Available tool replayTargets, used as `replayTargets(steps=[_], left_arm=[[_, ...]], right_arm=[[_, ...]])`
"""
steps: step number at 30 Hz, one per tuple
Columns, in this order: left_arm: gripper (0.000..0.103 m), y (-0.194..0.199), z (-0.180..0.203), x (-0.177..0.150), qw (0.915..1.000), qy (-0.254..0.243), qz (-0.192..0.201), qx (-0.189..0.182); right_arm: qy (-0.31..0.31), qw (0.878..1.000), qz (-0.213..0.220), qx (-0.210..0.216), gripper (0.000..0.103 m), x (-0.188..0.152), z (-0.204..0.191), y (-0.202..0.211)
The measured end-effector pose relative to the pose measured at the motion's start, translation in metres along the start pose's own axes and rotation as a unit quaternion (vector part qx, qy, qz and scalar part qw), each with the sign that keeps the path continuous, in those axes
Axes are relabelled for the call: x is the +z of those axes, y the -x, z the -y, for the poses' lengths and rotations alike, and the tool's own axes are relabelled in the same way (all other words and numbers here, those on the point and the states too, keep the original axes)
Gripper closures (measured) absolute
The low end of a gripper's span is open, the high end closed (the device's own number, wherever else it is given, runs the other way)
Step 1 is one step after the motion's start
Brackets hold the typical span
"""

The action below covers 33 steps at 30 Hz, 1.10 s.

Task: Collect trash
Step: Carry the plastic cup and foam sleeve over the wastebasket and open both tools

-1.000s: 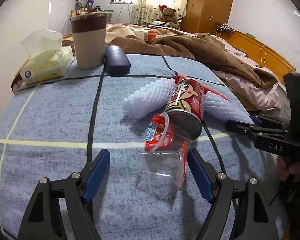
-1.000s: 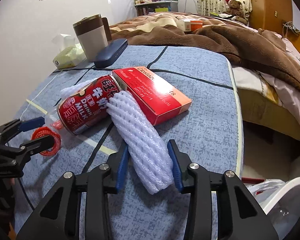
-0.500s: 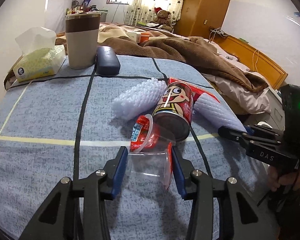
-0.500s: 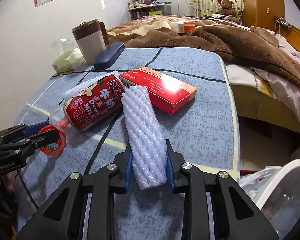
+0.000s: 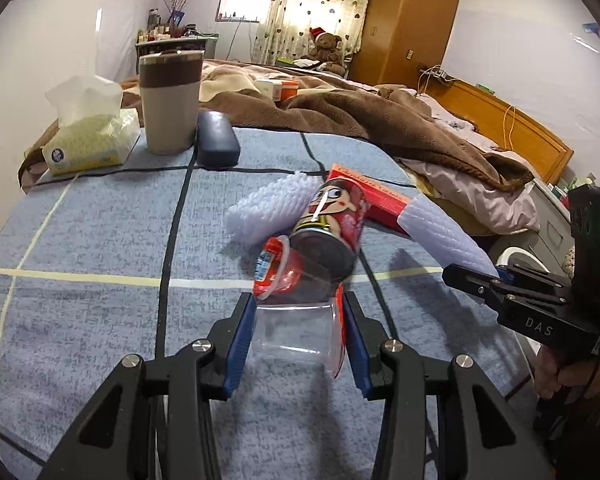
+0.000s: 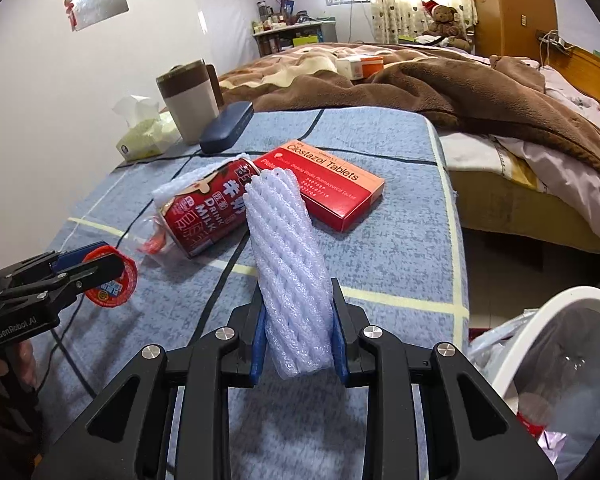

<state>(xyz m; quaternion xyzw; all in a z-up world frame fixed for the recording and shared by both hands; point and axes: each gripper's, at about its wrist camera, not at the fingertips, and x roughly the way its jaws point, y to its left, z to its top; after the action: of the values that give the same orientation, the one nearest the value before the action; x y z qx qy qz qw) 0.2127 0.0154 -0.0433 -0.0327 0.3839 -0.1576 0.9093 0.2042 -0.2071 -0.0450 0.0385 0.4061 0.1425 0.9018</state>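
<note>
My left gripper (image 5: pixel 298 334) is shut on a clear plastic cup (image 5: pixel 296 328) with a red peeled lid, lifted off the blue cloth. My right gripper (image 6: pixel 298 336) is shut on a white foam net sleeve (image 6: pixel 288 264) and holds it tilted above the cloth. A red milk can (image 6: pixel 206 212) lies on its side beside a second clear cup (image 6: pixel 156 240) and another foam sleeve (image 5: pixel 268 210). A red tablet box (image 6: pixel 323 184) lies behind the can. A white trash bin (image 6: pixel 559 364) with a bag stands at the lower right.
A tumbler (image 5: pixel 172 102), a dark glasses case (image 5: pixel 216 140) and a tissue pack (image 5: pixel 88 136) stand at the table's far left. A bed with a brown blanket (image 6: pixel 439 80) lies behind. The table edge drops off on the right, by the bin.
Both grippers closed, the left on the clear cup and the right on the foam sleeve, and each has raised its item off the cloth.
</note>
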Motion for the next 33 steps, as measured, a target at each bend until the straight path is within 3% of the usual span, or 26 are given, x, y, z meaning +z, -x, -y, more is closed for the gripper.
replayTargets(steps=[16,33], left_arm=[[0.058,0.049,0.055,0.01,0.9964,-0.055,0.059,-0.026],[0.058,0.069,0.132,0.011,0.9865,-0.112,0.089,-0.079]], right_arm=[[-0.025,0.997,0.073,-0.023,0.075,-0.01,0.008,0.066],[-0.079,0.985,0.119,-0.099,0.075,-0.041,0.041,0.128]])
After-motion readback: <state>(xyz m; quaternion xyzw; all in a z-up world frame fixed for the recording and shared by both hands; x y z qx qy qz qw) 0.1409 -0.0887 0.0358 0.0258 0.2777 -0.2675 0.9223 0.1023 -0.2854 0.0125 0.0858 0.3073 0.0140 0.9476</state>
